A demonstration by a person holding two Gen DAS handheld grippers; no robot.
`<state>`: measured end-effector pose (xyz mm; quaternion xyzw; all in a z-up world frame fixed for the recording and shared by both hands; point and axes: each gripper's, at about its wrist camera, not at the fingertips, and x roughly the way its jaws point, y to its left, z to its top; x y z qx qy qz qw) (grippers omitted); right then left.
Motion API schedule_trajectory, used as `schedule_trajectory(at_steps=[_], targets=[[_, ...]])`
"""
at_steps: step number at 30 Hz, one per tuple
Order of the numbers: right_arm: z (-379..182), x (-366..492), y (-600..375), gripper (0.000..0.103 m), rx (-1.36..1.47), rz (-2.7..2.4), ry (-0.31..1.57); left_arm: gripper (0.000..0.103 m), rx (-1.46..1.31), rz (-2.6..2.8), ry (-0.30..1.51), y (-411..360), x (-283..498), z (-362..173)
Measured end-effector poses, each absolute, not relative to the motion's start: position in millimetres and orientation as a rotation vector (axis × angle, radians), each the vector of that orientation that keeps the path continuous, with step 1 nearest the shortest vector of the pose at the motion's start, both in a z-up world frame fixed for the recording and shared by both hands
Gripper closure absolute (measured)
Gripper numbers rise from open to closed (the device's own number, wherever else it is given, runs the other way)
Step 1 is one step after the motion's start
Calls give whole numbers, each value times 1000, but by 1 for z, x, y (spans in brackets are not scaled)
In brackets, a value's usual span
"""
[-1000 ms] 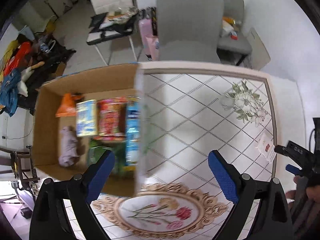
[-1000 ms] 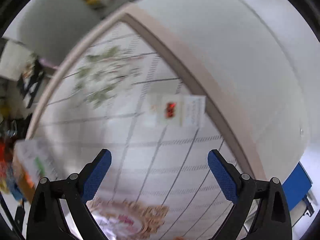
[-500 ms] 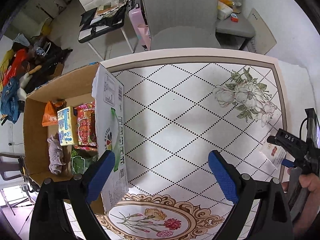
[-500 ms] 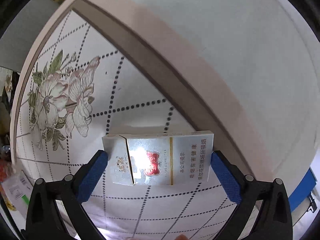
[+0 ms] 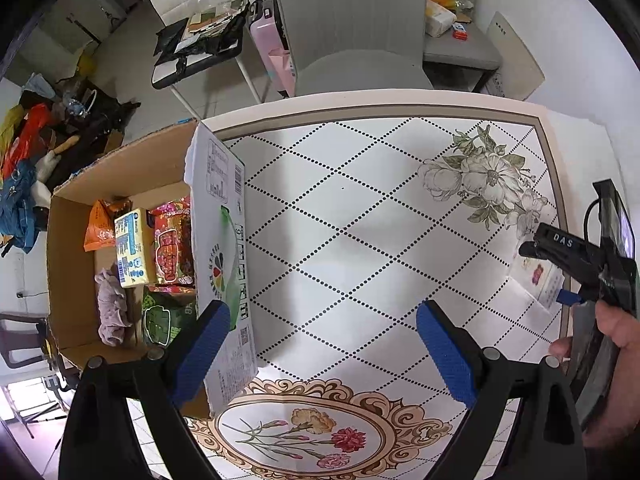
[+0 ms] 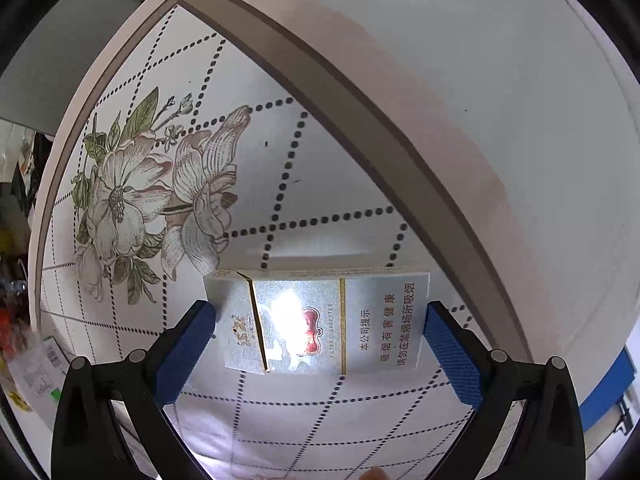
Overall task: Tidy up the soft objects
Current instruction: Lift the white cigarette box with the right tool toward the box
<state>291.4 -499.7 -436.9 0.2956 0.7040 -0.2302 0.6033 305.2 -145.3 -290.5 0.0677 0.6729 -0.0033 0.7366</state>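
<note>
A silver cigarette pack lies flat on the patterned tabletop near its right edge. My right gripper is open, its blue pads on either side of the pack's two ends, close to them or just touching. The pack also shows in the left wrist view, under the right gripper. My left gripper is open and empty above the table's front. An open cardboard box stands at the table's left and holds snack packets, a yellow pack and a grey cloth.
The box's white flap stands up beside my left finger. A grey chair is behind the table, with more chairs and clutter on the floor at the left. A white wall runs along the table's right side.
My right gripper has come down and forward so the cigarette pack now lies between its pads. My left gripper has risen and pulled back from the box.
</note>
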Motion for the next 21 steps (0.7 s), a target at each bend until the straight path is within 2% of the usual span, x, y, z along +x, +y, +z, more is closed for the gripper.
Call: schedule_trajectory(at_steps=[6, 10, 12, 14, 17, 21], targets=[[-433, 288, -474, 0, 751, -329, 1751, 8, 117, -28, 1474, -140, 301, -283], [-389, 303, -433, 0, 285, -155, 1638, 8, 122, -24, 1449, -141, 300, -279], [-393, 312, -411, 0, 14, -114, 1663, 8, 121, -11, 1453, -141, 300, -282], [-412, 320, -400, 0, -113, -67, 1703, 8, 105, -8, 1467, -141, 299, -287], [-430, 329, -401, 0, -128, -40, 1738, 8, 124, 15, 1469, -141, 298, -293], [-440, 330, -411, 3, 6, -53, 1768, 8, 143, 37, 1479, -137, 295, -301]])
